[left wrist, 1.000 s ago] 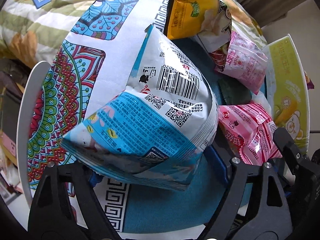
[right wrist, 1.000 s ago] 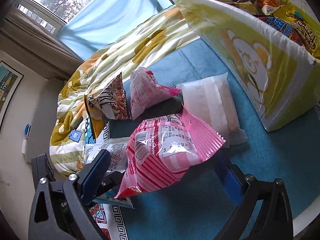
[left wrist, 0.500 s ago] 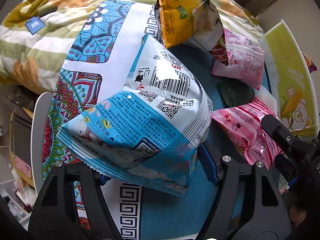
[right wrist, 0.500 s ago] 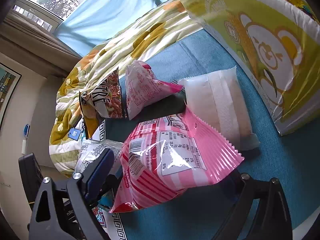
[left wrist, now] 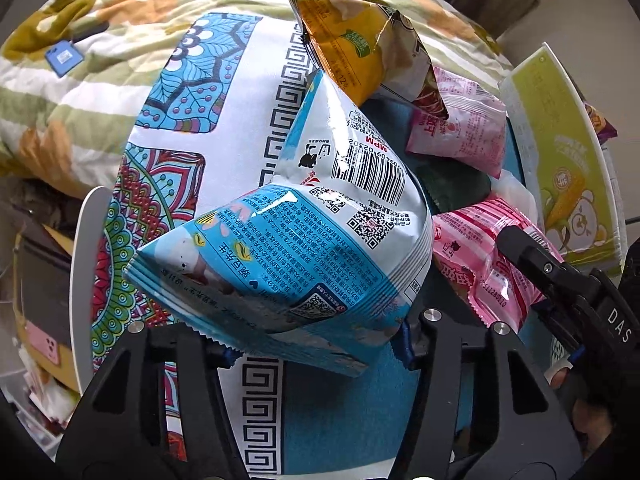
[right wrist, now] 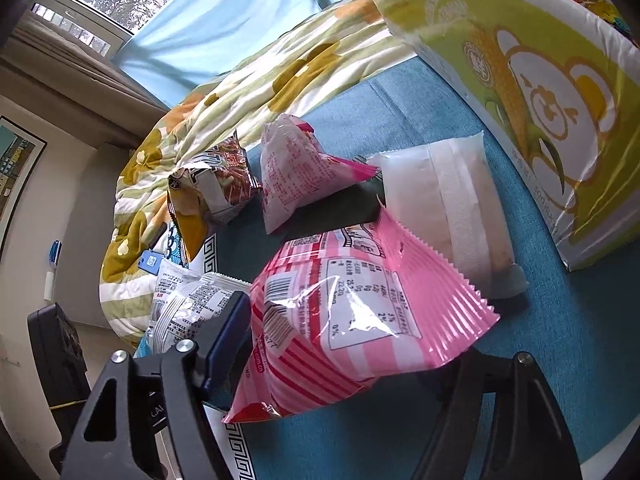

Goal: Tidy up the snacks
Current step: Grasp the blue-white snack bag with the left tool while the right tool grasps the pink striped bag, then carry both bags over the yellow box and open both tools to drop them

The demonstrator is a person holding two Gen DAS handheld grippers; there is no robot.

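Here, left hand-held gripper (left wrist: 316, 344) clamped on blue snack bag (left wrist: 304, 236) with barcode, right hand-held gripper (right wrist: 344, 364) clamped on pink striped packet (right wrist: 352, 316).

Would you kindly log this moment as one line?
left gripper: shut on blue bag | right gripper: shut on pink bag | box: beside, apart

We've got a puffy blue-and-white snack bag (left wrist: 304, 240) barcode-side up, tilted, with a striped pink bag (right wrist: 352, 320) just to its right, also label-side up. Beyond the pink one lie a flat white pouch (right wrist: 448, 208), a smaller pink pouch (right wrist: 296, 172) and a crumpled yellow chip bag (left wrist: 360, 48). The big yellow-green corn-and-bear box (right wrist: 532, 92) stands right of that pink bag.
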